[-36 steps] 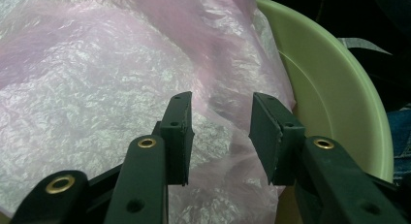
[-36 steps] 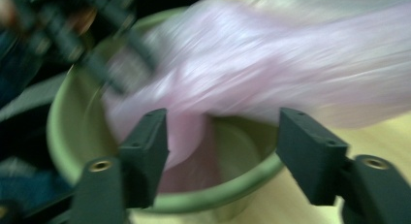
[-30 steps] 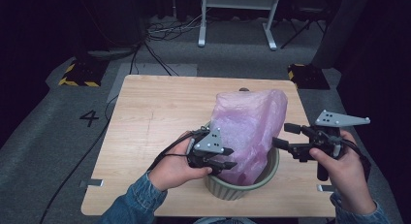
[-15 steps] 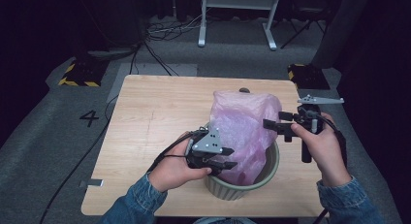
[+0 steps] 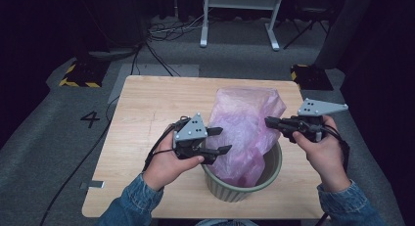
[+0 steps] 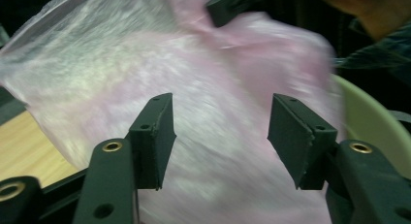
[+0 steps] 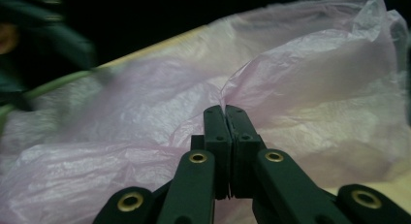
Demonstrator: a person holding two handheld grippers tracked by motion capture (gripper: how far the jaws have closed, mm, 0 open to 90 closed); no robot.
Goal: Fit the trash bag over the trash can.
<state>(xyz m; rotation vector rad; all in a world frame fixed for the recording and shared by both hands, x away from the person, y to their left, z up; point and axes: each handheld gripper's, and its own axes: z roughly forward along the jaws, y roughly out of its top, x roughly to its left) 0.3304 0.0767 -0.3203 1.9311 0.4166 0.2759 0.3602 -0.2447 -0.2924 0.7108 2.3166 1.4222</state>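
Above the green bin [image 5: 266, 174], your right gripper [image 5: 272, 122] has just clamped the pink bag [image 5: 244, 123]; spread its mouth gently, left gripper's [image 5: 219, 140] fingers [image 6: 154, 132] just opening, apart.

- A light wooden table [image 5: 161, 113] carried the work, its grain running lengthwise.
- A pale green bin [image 5: 274, 162] stood directly on it, near the front edge, right of centre.
- The table stood on grey floor [image 5: 58, 152] marked with a "4" [image 5: 90, 119].
- A strip of tape [image 5: 92, 185] lay by its front left corner.
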